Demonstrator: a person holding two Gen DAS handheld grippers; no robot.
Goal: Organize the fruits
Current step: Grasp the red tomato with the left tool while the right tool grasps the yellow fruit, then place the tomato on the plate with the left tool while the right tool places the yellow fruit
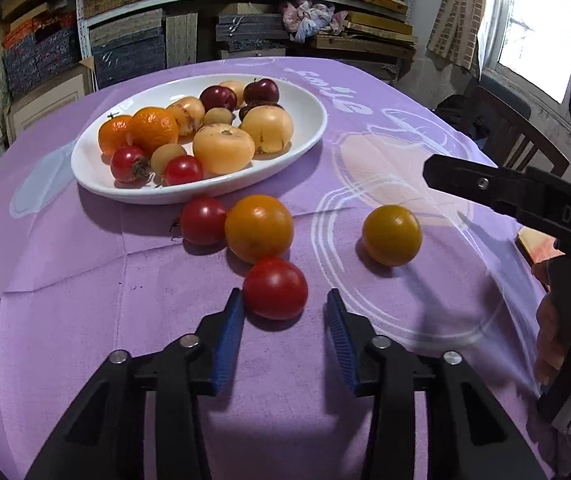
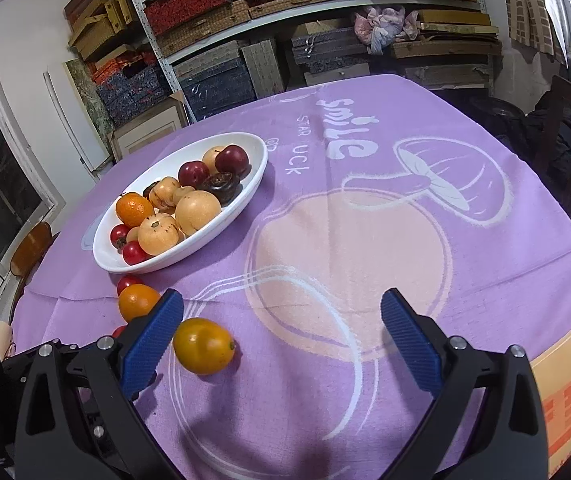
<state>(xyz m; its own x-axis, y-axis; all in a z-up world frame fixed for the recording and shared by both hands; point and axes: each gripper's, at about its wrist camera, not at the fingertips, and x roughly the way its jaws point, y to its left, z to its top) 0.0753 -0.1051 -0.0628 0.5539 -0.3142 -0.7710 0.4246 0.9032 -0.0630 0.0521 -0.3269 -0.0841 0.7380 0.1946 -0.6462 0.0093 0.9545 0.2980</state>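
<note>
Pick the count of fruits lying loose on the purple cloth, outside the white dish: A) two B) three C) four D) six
C, four: a red tomato just ahead of the left gripper, an orange, a second red tomato beside it, and a yellow-orange fruit off to the right; everything else sits in the white dish.

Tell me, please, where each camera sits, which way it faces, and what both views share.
Left wrist: on the left gripper, facing down over the table toward the red tomato and white plate; its blue fingers and a hand show.
Right wrist: on the right gripper, facing down at the yellow fruit; its fingers show.
Shared: plate, yellow fruit, purple tablecloth.
</note>
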